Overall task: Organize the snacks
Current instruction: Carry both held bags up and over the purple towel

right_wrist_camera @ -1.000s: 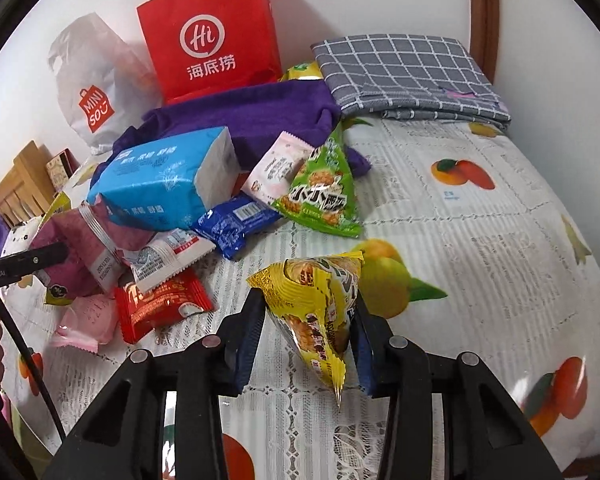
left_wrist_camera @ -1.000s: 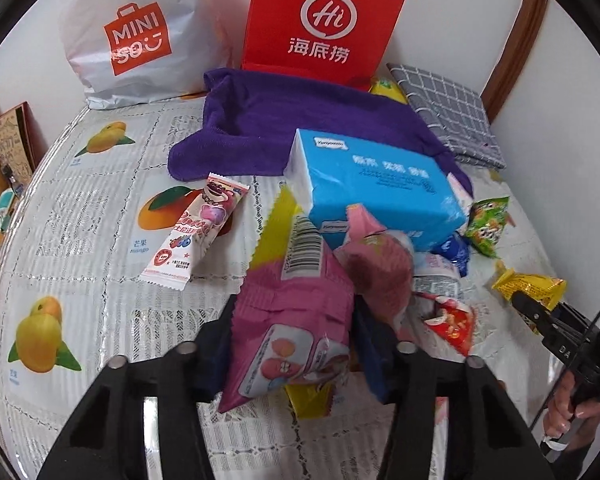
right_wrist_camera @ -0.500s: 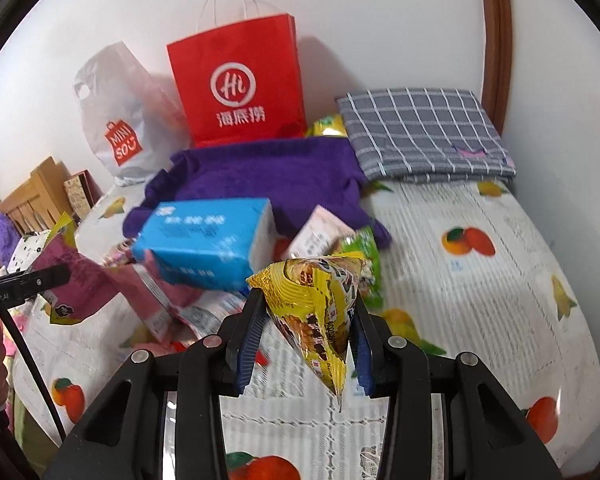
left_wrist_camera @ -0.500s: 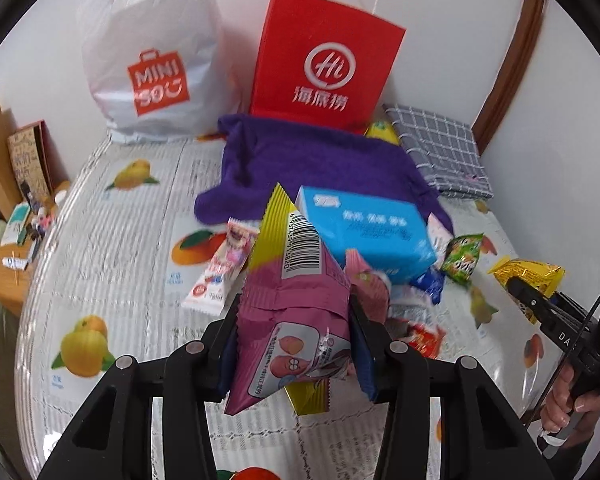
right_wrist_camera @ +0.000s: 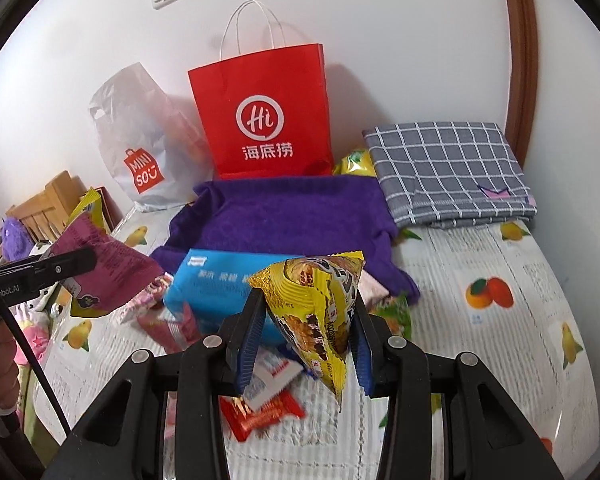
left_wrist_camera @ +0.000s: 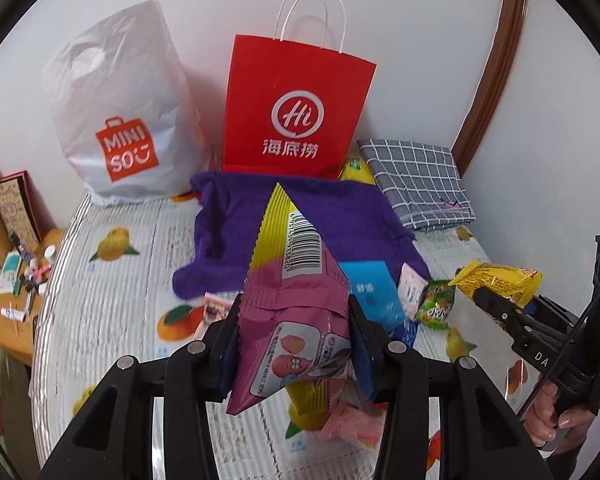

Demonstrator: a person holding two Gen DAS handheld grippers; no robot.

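Observation:
My left gripper (left_wrist_camera: 296,348) is shut on a pink and yellow snack bag (left_wrist_camera: 296,304) and holds it high above the bed. It also shows at the left of the right wrist view (right_wrist_camera: 108,268). My right gripper (right_wrist_camera: 304,344) is shut on a yellow snack packet (right_wrist_camera: 320,308), also lifted; it shows at the right of the left wrist view (left_wrist_camera: 500,280). Loose snacks lie below: a blue tissue pack (right_wrist_camera: 216,280), a red packet (right_wrist_camera: 260,412), a green packet (left_wrist_camera: 434,306). A red paper bag (left_wrist_camera: 296,108) and a white MINISO bag (left_wrist_camera: 124,128) stand at the wall.
A purple towel (left_wrist_camera: 240,224) lies in front of the bags. A folded grey checked cloth (right_wrist_camera: 448,168) lies at the back right. A wooden side table (left_wrist_camera: 16,300) with small items stands left of the bed. The fruit-print bedspread (right_wrist_camera: 496,280) covers the bed.
Both grippers have risen with their packets and tilted up toward the wall; the bags now show in full and the snack pile has dropped lower in both views.

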